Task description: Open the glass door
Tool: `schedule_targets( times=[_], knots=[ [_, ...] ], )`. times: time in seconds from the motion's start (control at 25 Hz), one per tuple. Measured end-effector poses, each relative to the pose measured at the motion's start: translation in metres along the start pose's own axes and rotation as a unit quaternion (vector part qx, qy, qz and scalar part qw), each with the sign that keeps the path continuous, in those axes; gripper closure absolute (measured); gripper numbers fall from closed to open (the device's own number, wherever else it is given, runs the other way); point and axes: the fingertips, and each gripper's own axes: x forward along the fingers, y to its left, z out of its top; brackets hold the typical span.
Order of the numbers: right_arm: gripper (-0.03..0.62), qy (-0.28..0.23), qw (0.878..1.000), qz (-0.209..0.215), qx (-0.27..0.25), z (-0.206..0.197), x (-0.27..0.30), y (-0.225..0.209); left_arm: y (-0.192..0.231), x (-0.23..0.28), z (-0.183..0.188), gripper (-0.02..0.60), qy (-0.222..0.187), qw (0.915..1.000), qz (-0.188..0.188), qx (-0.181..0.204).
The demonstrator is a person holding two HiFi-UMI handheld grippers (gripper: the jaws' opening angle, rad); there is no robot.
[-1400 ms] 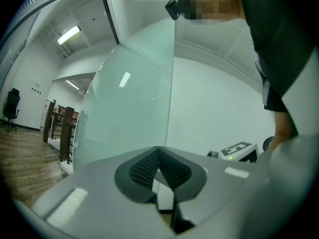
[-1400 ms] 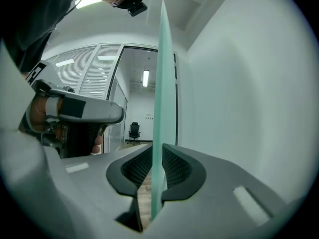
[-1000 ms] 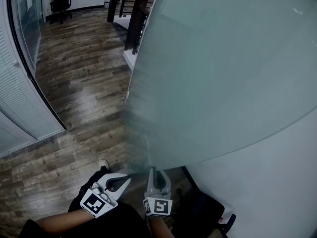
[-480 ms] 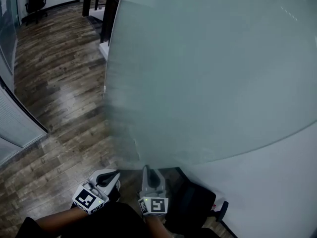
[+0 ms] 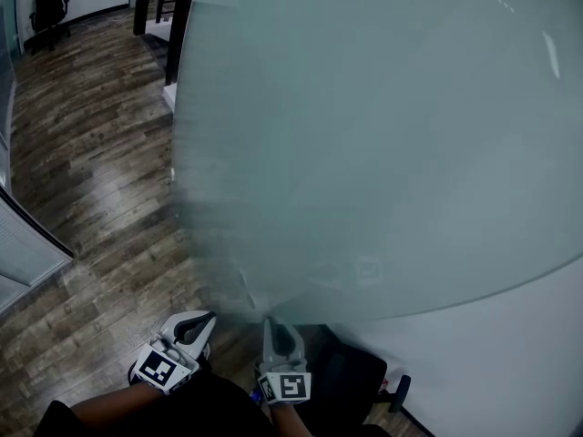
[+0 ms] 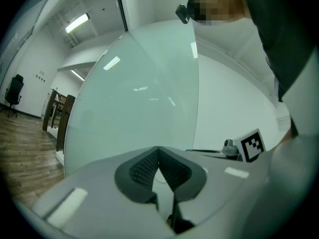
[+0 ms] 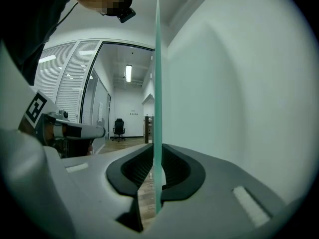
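The frosted glass door (image 5: 364, 135) fills most of the head view. Its top and far side are cut off by the frame, and whatever lies behind the pane cannot be made out. Its near lower corner is smeared, so the exact line where it ends above the grippers is hard to tell. A dark object (image 5: 351, 381) at the foot of the white wall (image 5: 510, 362), below the door, is too dim to identify.

The right gripper (image 5: 271, 324) reaches up to the door's lower free edge. In the right gripper view the pane (image 7: 157, 83) stands edge-on as a thin green line running straight down between the pads, and the jaws (image 7: 155, 151) are closed on that edge. The gripper points roughly level, with its marker cube toward the person.

The left gripper (image 5: 202, 321) sits just beside the right one, on the side of the door that faces the wooden floor (image 5: 82, 153), and is clear of the pane. In its own view the jaws (image 6: 158, 151) meet at the tips with nothing between them, and the door (image 6: 134, 108) rises broad and curved ahead. Its marker cube tilts outward, away from the door. The left forearm (image 5: 109, 406) enters from the bottom edge and is mostly cut off.

Past the door's free edge the floor runs back to an office chair (image 5: 50, 3), far from the door.
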Motion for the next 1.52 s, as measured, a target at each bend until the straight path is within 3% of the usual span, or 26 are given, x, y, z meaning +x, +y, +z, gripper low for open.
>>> schedule_targets(
  times=[0.16, 0.52, 0.8, 1.0, 1.24, 1.44, 1.52],
  knots=[
    [0.539, -0.003, 1.0, 0.0, -0.009, 0.002, -0.003, -0.012, -0.01, 0.017, 0.02, 0.581, -0.026, 0.9996, -0.009, 0.01],
    [0.539, -0.01, 1.0, 0.015, -0.004, 0.007, 0.001, -0.04, -0.025, 0.047, 0.005, 0.581, -0.009, 0.9997, -0.013, -0.018],
    [0.543, -0.017, 0.999, 0.04, -0.009, 0.007, 0.004, -0.051, -0.036, 0.048, 0.028, 0.581, -0.031, 0.9992, -0.021, -0.011],
    [0.542, 0.002, 1.0, 0.028, 0.001, 0.004, 0.014, -0.064, -0.027, 0.058, 0.014, 0.581, -0.018, 0.9995, -0.022, -0.017],
    [0.54, -0.014, 0.999, 0.034, 0.004, 0.006, 0.016, -0.079, -0.041, 0.075, -0.007, 0.581, 0.004, 0.9988, -0.047, 0.009],
    [0.533, 0.0, 0.997, 0.046, -0.06, 0.012, 0.021, -0.079, -0.051, 0.074, -0.02, 0.581, 0.015, 0.9978, -0.064, -0.001],
    [0.531, 0.001, 0.997, 0.039, -0.062, 0.016, 0.018, -0.076, -0.053, 0.072, -0.017, 0.581, 0.017, 0.9975, -0.069, 0.004]
  ],
)
